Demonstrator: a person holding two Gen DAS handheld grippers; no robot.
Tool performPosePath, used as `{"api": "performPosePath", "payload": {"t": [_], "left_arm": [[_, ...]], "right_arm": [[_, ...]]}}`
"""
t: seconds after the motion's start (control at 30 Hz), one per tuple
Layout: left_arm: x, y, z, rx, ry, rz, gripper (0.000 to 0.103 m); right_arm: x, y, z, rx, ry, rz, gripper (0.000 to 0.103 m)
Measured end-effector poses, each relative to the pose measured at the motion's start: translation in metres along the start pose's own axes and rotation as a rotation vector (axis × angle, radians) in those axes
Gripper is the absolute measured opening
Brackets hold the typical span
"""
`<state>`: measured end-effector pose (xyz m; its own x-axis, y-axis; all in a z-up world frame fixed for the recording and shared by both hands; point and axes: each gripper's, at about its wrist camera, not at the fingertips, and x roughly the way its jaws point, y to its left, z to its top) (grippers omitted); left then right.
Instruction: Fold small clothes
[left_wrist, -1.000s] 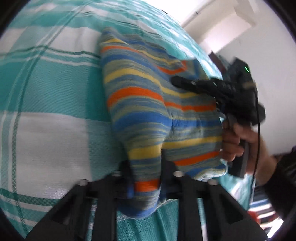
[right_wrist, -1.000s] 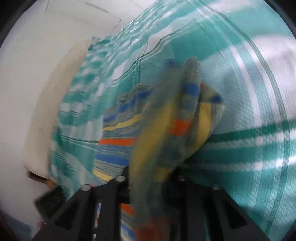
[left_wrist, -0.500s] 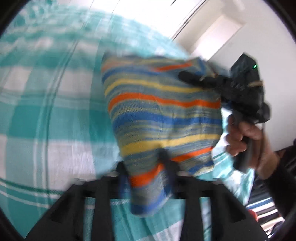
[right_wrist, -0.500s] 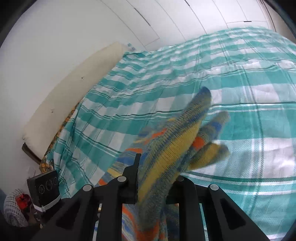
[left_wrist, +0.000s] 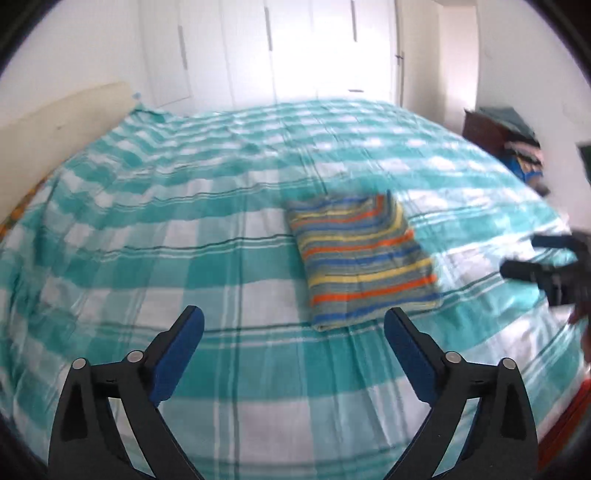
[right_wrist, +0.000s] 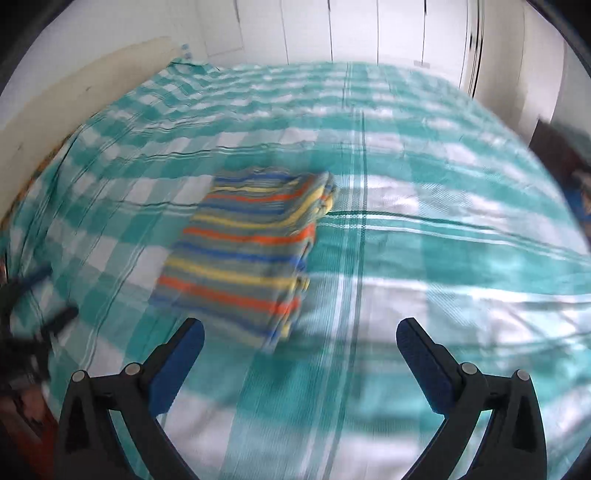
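Left gripper (left_wrist: 293, 325) stands wide open and empty above the checked bedspread (left_wrist: 184, 258), clear of the cloth. The striped garment (left_wrist: 364, 258) lies folded in a compact rectangle on the bed, between and ahead of both tools, touched by neither. Right gripper (right_wrist: 301, 336) is likewise spread wide, holding nothing; risk judged: the stacked layers at the garment's right edge look loose and could slip open if a finger brushes them.

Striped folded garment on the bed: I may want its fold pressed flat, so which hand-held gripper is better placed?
Probably left. The left hand-held gripper, open, has the striped folded garment just beyond its fingertips; from the right hand-held gripper, also open, it lies off-centre leftward.
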<state>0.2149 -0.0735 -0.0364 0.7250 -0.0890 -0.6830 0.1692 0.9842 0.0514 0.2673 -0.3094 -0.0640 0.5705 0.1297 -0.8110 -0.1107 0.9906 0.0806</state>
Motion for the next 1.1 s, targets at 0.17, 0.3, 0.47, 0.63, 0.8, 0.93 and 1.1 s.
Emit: {"api": "performPosePath", "payload": {"t": [0.17, 0.3, 0.47, 0.63, 0.8, 0.93, 1.1], "left_arm": [[-0.040, 0.009, -0.017, -0.059, 0.090, 0.082, 0.100], [-0.056, 0.012, -0.035, -0.076, 0.217, 0.089, 0.100], [-0.093, 0.009, -0.051, -0.058, 0.221, 0.122, 0.100], [-0.116, 0.010, -0.056, -0.061, 0.220, 0.120, 0.100], [-0.133, 0.010, -0.057, -0.070, 0.208, 0.115, 0.100], [-0.141, 0.006, -0.056, -0.055, 0.196, 0.115, 0.100], [-0.146, 0.004, -0.057, -0.052, 0.191, 0.120, 0.100]], "right_arm": [[-0.063, 0.028, -0.035, -0.004, -0.066, 0.010, 0.103], [-0.087, 0.051, -0.056, -0.032, -0.045, -0.017, 0.103], [-0.112, 0.068, -0.078, -0.060, -0.017, -0.049, 0.103], [-0.133, 0.077, -0.092, -0.064, -0.001, -0.100, 0.103], [-0.158, 0.089, -0.102, -0.038, -0.011, -0.125, 0.103], [-0.169, 0.101, -0.106, -0.038, -0.011, -0.114, 0.103], [-0.176, 0.108, -0.106, -0.044, -0.021, -0.128, 0.103]]}}
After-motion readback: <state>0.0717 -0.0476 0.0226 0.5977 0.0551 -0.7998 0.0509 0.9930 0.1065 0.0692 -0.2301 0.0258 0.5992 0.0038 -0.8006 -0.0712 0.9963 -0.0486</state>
